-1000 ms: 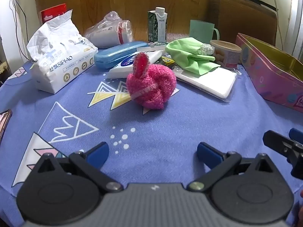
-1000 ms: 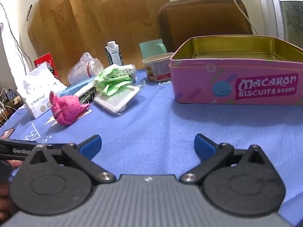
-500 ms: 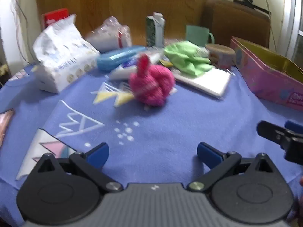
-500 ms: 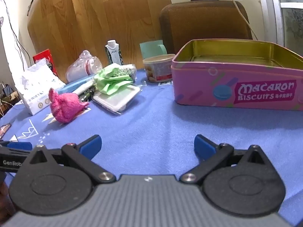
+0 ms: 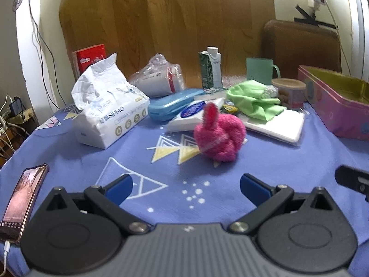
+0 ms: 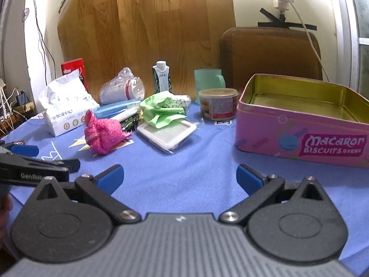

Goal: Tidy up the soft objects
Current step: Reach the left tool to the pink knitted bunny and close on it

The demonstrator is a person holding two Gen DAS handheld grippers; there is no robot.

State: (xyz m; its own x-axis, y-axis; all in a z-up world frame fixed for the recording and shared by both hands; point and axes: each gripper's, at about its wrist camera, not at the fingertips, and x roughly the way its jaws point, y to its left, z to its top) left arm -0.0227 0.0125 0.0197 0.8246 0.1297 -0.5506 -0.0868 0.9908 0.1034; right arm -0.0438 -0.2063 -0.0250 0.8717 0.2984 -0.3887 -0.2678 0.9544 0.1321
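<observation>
Left wrist view: left gripper over the blue cloth of the desk; jaws spread wide, nothing between them
Pink item: fuzzy pink soft object on the cloth, ahead of the left jaws and slightly right of their centre line; well apart from both blue pads; one loop stands up at its top
Right wrist view: right gripper low over the cloth; jaws spread wide, holding nothing
Pink item from right: fuzzy pink soft object ahead and to the left, outside the span of the jaws, near the left gripper's fingers
Green item: green cloth crumpled on a flat white packet, behind and right of the pink object; apart from it
Tin: pink biscuit tin open, ahead-right of the right jaws; interior looks bare, gold-coloured
Other: tissue pack at left; phone at the near left edge of the desk
</observation>
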